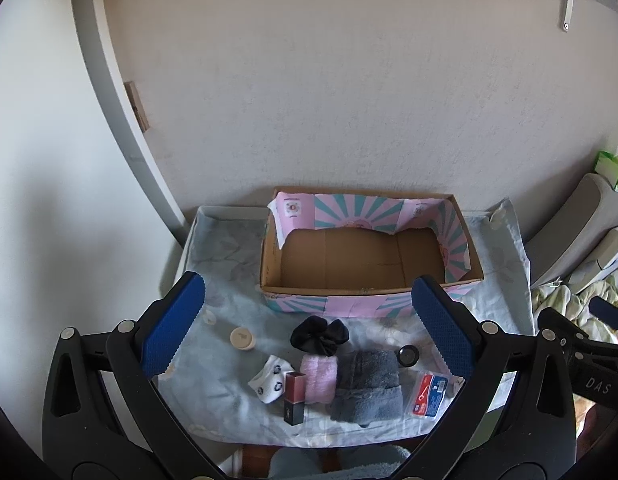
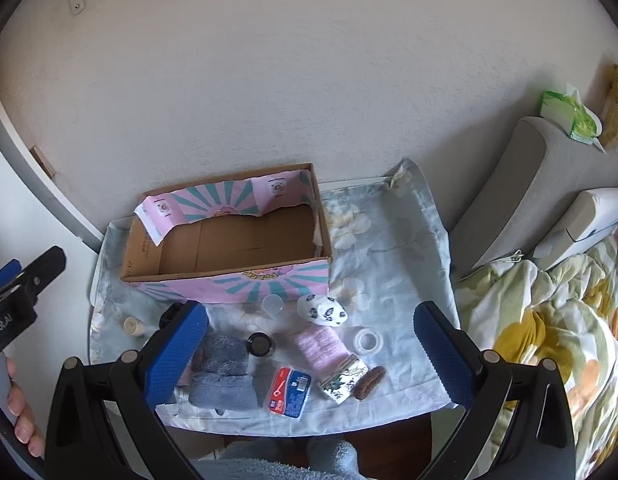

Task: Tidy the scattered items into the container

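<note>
Left wrist view: the left gripper is seen with jaws wide apart, holding nothing. The cardboard box is located on the worktop at 12 o'clock, against the wall. Scattered before it are a black scrunchie, a pink cloth, a grey towel and a patterned sock.

Right wrist view: the right gripper is shown with jaws apart and empty. The box lies at 11 o'clock. A tape roll, a red-and-blue packet and a brown hair clip lie at 6 o'clock of it.
</note>
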`<move>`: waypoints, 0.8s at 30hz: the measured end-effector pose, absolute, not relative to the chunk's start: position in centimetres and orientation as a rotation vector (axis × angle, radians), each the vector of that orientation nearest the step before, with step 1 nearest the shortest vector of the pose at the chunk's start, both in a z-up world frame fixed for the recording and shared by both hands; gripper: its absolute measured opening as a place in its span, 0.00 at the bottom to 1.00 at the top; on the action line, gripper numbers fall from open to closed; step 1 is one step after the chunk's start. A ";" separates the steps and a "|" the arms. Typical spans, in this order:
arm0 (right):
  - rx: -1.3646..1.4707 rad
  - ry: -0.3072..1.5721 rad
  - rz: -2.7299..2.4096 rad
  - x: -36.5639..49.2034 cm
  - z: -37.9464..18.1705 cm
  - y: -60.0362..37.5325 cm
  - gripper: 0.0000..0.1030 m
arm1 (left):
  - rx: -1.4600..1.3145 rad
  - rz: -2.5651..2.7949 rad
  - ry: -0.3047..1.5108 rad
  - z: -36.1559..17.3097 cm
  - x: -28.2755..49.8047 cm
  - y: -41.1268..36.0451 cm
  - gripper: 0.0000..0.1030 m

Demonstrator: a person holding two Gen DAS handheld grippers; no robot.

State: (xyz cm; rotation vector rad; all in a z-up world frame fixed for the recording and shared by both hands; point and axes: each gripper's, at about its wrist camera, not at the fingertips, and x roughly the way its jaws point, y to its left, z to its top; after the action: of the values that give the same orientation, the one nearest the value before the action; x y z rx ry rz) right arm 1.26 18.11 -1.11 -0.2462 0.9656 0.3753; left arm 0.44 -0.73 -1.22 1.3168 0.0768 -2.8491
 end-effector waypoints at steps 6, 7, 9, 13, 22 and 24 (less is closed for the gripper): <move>-0.350 0.796 0.420 0.7 1.0 17.6 1.00 | 1.259 -2.892 0.137 -0.5 0.4 -3.9 1.00; -0.351 0.769 0.447 0.6 1.4 17.5 1.00 | 1.243 -2.894 0.153 -0.5 0.5 -4.8 1.00; -0.344 0.750 0.528 0.5 1.5 17.5 1.00 | 1.223 -2.884 0.172 -0.9 0.8 -6.5 1.00; -0.361 0.795 0.619 0.2 -0.3 18.7 1.00 | 1.258 -2.827 0.180 -3.2 1.2 -9.2 1.00; -0.439 0.982 0.766 -2.1 -9.3 21.5 1.00 | 1.484 -2.747 0.121 -12.6 1.3 -11.1 0.99; -0.441 1.066 0.789 -2.4 -11.8 22.0 1.00 | 1.528 -2.753 0.087 -14.7 0.9 -10.8 0.96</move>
State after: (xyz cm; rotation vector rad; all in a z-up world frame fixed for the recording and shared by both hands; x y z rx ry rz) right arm -2.45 21.97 -11.77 -0.4414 1.0655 0.7890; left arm 0.89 -10.83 -14.72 1.5282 0.0869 -2.7526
